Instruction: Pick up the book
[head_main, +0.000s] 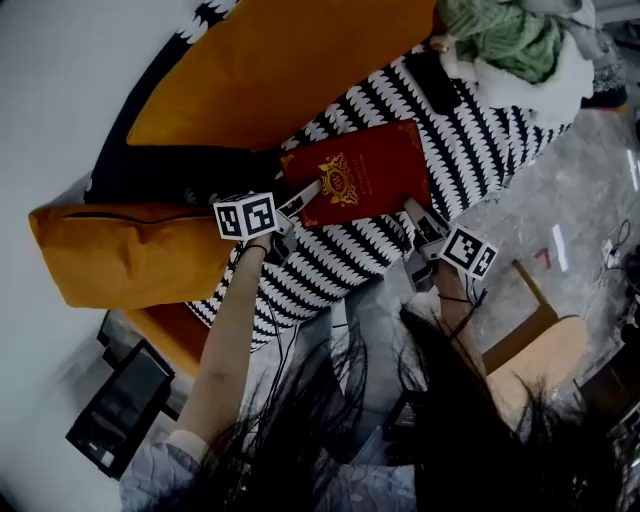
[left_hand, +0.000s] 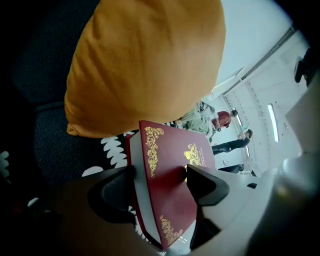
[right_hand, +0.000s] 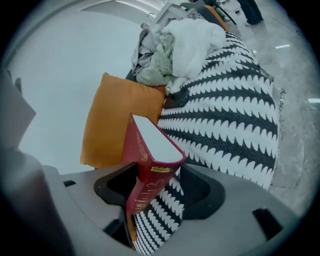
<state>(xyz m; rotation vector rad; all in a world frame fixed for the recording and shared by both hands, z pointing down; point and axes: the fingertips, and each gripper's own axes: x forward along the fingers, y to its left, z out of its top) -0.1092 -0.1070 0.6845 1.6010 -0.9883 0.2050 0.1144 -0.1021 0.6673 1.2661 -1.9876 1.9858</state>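
The grasp looks done and the lift appears barely begun. The red book (head_main: 358, 172) sits over the black-and-white blanket (head_main: 480, 120) spread on the orange sofa, right of the orange cushion (head_main: 130, 250) and nearer than the pile of clothes (head_main: 510, 40). It is caught at its two near corners, one gripper at each.

The left gripper (left_hand: 160, 172) has its jaws drawn in on the book's left near edge. One jaw presses the gilt front cover and the other the back, with the white page block showing between them.

The right gripper (right_hand: 156, 175) pinches the corner by the spine, a jaw on each cover, with no gap showing on either side.

In the right gripper view the book stands tilted, and the blanket's pattern shows under its corner, so that end seems to be off the fabric. The head view does not settle whether the far edge has left the blanket.

What seems to remain is raising both grippers together, level, until the whole book hangs clear of the sofa
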